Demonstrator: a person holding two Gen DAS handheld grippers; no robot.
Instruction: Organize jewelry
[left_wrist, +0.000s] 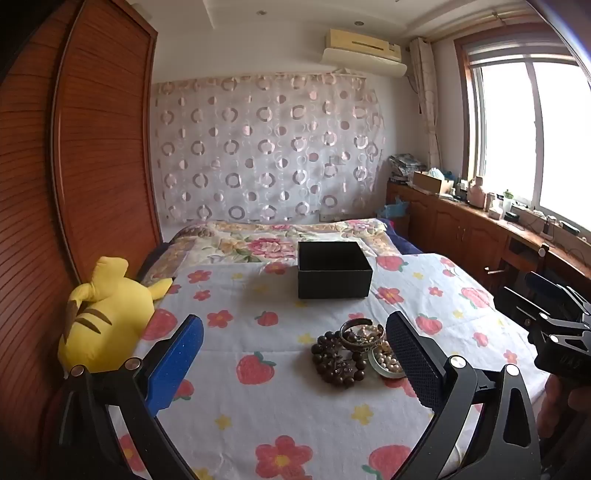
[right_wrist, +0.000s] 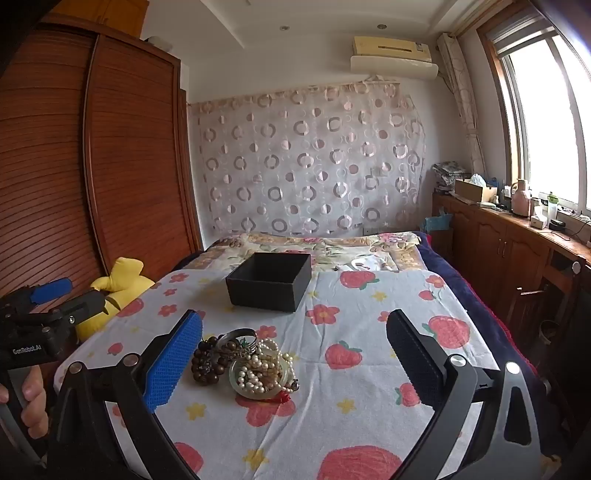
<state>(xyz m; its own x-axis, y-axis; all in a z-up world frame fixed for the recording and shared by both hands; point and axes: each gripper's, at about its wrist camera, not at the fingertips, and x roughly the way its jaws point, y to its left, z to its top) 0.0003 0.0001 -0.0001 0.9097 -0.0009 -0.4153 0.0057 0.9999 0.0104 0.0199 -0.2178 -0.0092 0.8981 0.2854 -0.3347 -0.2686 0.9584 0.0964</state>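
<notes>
A pile of jewelry (left_wrist: 352, 350) lies on the flowered cloth: a dark wooden bead bracelet (left_wrist: 332, 363), a metal bangle (left_wrist: 356, 328), pearls and a pale green bangle (left_wrist: 384, 363). It also shows in the right wrist view (right_wrist: 247, 363). An open black box (left_wrist: 332, 269) stands further back, also in the right wrist view (right_wrist: 271, 280). My left gripper (left_wrist: 295, 350) is open and empty, above the cloth just before the pile. My right gripper (right_wrist: 295, 350) is open and empty, the pile near its left finger.
A yellow plush toy (left_wrist: 107, 314) lies at the left edge of the bed by the wooden wardrobe (left_wrist: 92, 147). A wooden cabinet (right_wrist: 517, 240) with clutter runs along the right under the window. A floral quilt (left_wrist: 277, 240) lies behind the box.
</notes>
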